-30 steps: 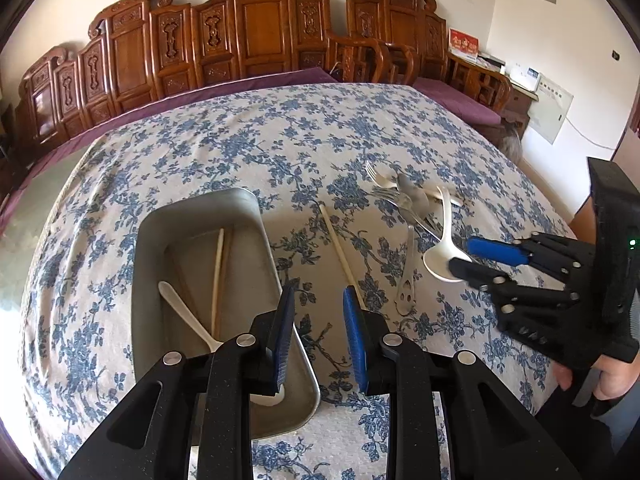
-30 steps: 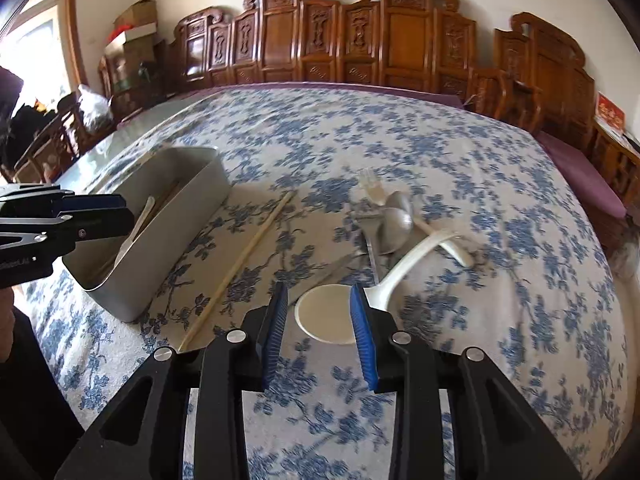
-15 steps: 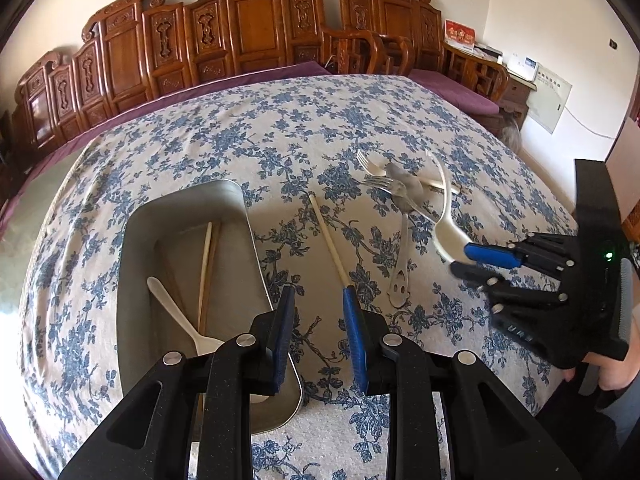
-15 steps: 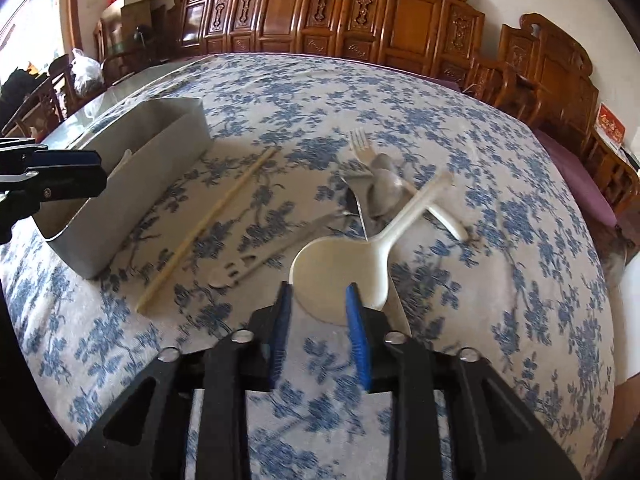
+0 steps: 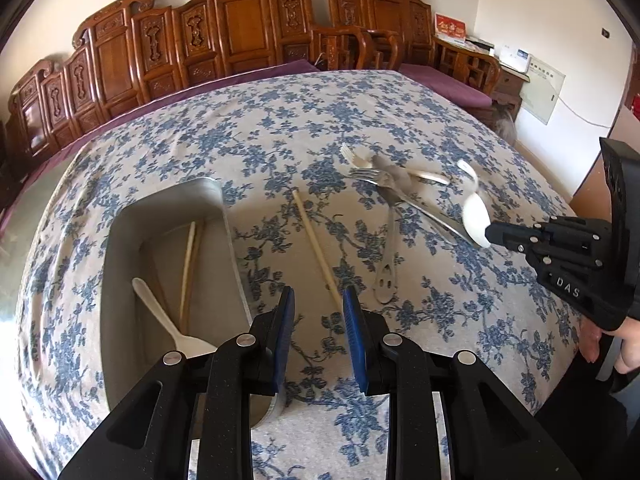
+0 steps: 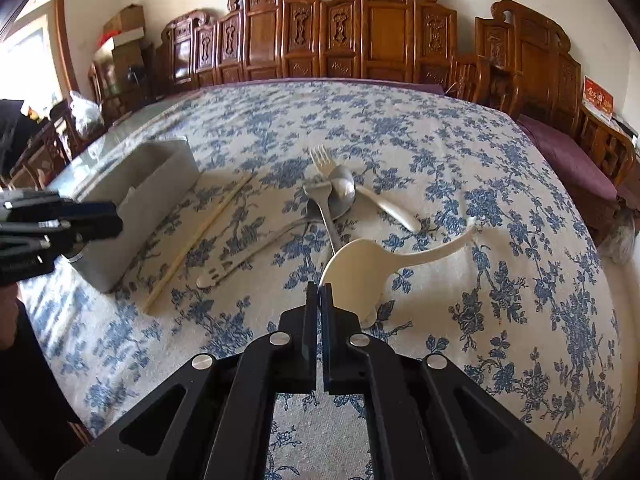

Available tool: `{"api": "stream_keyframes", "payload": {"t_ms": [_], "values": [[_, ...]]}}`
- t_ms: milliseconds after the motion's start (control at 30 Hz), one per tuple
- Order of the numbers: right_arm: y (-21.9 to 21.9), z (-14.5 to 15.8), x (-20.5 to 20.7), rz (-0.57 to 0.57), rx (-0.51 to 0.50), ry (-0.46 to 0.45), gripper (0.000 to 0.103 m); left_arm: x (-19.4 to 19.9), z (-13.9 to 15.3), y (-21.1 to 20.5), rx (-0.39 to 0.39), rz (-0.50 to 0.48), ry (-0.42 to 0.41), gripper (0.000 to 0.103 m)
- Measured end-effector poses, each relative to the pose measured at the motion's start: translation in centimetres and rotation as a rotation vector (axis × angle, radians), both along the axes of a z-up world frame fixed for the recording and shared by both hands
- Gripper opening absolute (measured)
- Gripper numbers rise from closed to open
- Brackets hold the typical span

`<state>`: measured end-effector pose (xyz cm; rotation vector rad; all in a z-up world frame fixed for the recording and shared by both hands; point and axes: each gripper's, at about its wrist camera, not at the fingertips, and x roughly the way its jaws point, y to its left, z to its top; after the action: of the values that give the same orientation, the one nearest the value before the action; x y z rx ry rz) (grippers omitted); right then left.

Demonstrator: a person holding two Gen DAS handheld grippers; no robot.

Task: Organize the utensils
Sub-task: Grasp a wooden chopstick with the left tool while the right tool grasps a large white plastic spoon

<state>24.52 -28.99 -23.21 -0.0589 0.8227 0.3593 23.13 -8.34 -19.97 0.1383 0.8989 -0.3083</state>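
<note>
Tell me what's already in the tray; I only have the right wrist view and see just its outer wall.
Observer: The tray holds a white plastic spoon and at least one chopstick, lying lengthwise.
Operator: Is the left gripper free to help?
Observer: Yes, the left gripper is open and empty, hovering beside the tray's near right corner.
Operator: Then I'll bring this soup spoon over.

Between your tray (image 5: pixel 120 240) near the tabletop's (image 5: pixel 280 120) left edge and the forks (image 5: pixel 380 184) piled toward the right edge, only one chopstick (image 5: pixel 316 248) crosses the lane. Beyond them, bare cloth runs to the far edge, where chairs (image 5: pixel 240 28) stand.
</note>
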Motion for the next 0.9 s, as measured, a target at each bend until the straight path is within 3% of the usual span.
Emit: {"api": "stream_keyframes", "payload": {"t_ms": [533, 600, 767, 833, 900], "values": [[-0.4, 1.9, -0.6, 0.023, 0.077, -0.064, 0.002, 0.3, -3.9, -2.7, 0.044, -0.044, 0.095, 0.023], [-0.3, 2.0, -0.7, 0.029, 0.08, -0.068, 0.002, 0.2, -4.2, -3.0, 0.083, -0.042, 0.083, 0.023], [0.0, 2.2, -0.9, 0.039, 0.082, -0.073, 0.002, 0.2, -4.1, -2.7, 0.072, -0.03, 0.084, 0.023], [0.1, 2.2, -0.9, 0.041, 0.08, -0.076, 0.002, 0.1, -4.1, -2.7, 0.073, -0.036, 0.074, 0.022], [0.2, 2.2, -0.9, 0.042, 0.075, -0.077, 0.002, 0.0, -4.0, -2.9, 0.067, -0.051, 0.078, 0.014]]}}
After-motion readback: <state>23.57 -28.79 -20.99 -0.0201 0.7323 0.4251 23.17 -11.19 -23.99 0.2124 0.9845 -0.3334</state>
